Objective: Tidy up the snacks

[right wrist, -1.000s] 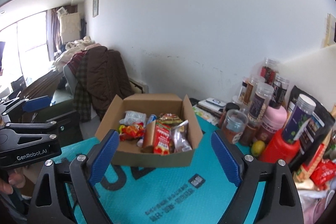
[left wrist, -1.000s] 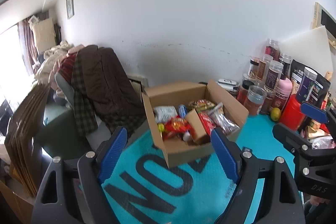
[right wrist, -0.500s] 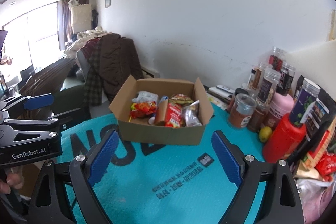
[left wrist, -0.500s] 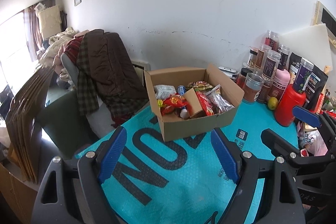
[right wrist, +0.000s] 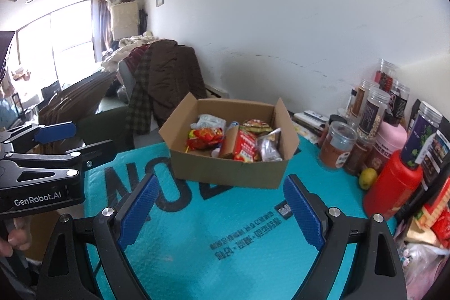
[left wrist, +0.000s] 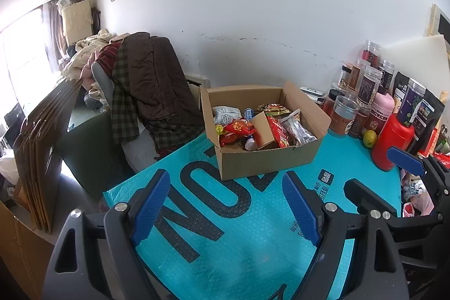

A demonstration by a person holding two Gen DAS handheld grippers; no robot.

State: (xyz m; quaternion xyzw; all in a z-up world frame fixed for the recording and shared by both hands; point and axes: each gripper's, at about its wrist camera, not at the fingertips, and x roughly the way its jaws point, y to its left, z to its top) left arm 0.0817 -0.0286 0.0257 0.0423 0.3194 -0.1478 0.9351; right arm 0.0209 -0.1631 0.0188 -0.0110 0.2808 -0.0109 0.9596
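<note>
A teal bubble mailer (left wrist: 230, 249) with big black letters covers the tabletop, and there on it sits the open cardboard box (left wrist: 267, 163) of snacks. Off to the right, a red bottle (left wrist: 392, 142), a small yellow-green fruit (left wrist: 369, 137) and a crowd of clear lidded jars (right wrist: 336, 149) stand along the wall side

Left hand-held gripper (left wrist: 226, 204) and right hand-held gripper (right wrist: 222, 211) both gape wide, empty.
</note>
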